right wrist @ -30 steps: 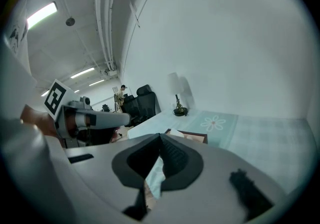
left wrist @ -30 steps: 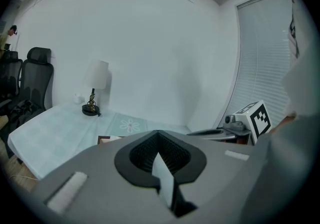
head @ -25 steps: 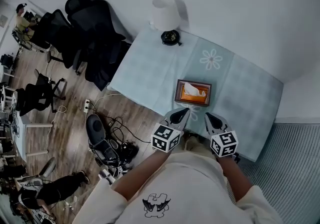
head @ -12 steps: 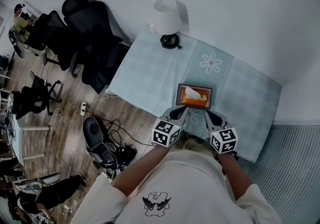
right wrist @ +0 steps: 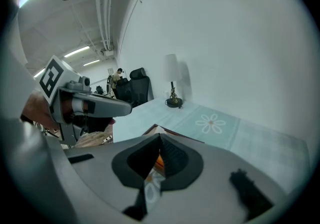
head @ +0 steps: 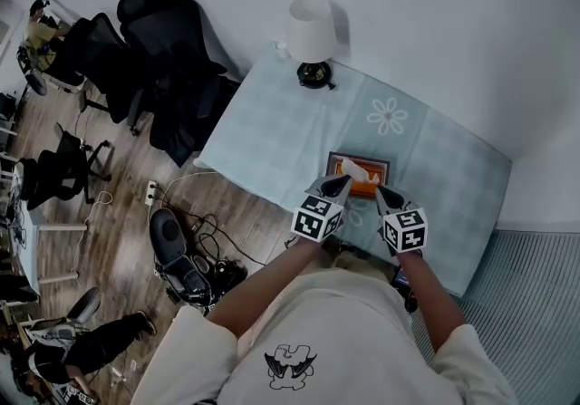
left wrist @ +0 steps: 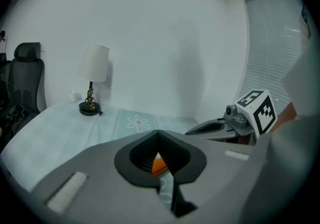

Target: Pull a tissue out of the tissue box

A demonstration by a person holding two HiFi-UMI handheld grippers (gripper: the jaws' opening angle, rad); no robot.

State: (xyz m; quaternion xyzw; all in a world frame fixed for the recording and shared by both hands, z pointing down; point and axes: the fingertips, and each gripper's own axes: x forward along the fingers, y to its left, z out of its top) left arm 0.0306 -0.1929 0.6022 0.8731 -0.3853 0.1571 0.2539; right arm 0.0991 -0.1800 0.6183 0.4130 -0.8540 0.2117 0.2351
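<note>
Left tool (head: 341, 183): jaws shut tip to tip, nothing gripped; over the box's near-left edge.
Right tool (head: 382, 192): jaws pressed together, empty; at the near-right edge.
Tissue box (head: 361, 188): orange, dark-rimmed, on the desk (head: 272, 127), just beyond both tools.
Tissue (head: 355, 171): white tuft standing out of the slot.
Lamp (head: 311, 32): far corner, well apart.
Risk: closed jaws likely to push the tuft back in; unbraced pull likely to lift the box or tear the sheet.

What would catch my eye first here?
An orange tissue box with a white tissue poking up sits near the front edge of a pale blue table. The left gripper and right gripper, each with a marker cube, point at it, jaws together. A white lamp stands at the far corner.
</note>
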